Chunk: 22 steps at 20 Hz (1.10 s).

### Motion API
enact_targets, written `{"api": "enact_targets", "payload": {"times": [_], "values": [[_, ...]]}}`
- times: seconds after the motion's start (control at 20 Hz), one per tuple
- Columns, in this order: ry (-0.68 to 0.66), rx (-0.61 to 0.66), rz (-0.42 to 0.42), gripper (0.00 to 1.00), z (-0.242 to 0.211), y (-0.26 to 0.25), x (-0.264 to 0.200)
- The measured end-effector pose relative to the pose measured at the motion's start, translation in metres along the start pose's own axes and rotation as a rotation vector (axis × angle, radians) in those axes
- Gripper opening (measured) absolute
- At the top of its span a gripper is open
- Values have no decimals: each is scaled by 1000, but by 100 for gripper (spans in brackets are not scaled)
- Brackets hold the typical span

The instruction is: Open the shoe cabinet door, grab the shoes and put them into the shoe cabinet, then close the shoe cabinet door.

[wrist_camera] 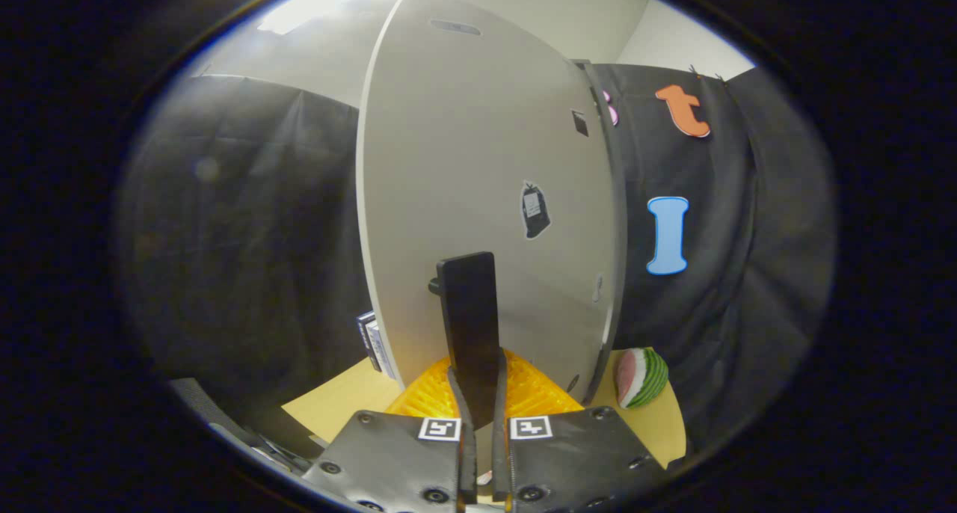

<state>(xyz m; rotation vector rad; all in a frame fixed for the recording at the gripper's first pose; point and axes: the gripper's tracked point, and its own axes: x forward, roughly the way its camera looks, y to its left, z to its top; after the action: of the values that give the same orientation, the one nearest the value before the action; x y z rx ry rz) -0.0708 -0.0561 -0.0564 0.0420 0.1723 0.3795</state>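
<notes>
Gripper view puts the shoe cabinet door [478, 184] straight ahead of me, a pale panel seen nearly edge-on and swung part way open. Its dark handle [469, 326] stands upright, long axis vertical, and its lower end runs down between the fingers of my gripper [478, 416]. The jaws are drawn close together and look to be pinching that handle from both sides. I judge the coming move turns on this: the door's hinge edge lies to the right of the handle, so any swing must arc around that side.

Below the handle, just beyond the fingers, sits an orange ribbed thing [534, 393]; I cannot tell whether it is a shoe. Right of the door, a watermelon-slice toy [641, 378] rests on the wooden table [336, 408]. Left of the door's lower edge stand some boxes [374, 342]; their print is too small to read. A dark sticker [534, 210] on the door carries a label I cannot make out.
</notes>
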Motion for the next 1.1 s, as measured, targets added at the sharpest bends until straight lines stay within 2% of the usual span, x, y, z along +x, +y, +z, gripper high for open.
{"api": "enact_targets", "payload": {"times": [0.15, 0.65, 0.95, 1.1], "values": [[1, -6, -30, 9, 1, -15, -11], [-23, 19, -207, 7, 4, -92, -41], [-25, 9, -240, 4, 6, -119, -49], [-24, 14, -230, 2, 6, -128, -51]]}}
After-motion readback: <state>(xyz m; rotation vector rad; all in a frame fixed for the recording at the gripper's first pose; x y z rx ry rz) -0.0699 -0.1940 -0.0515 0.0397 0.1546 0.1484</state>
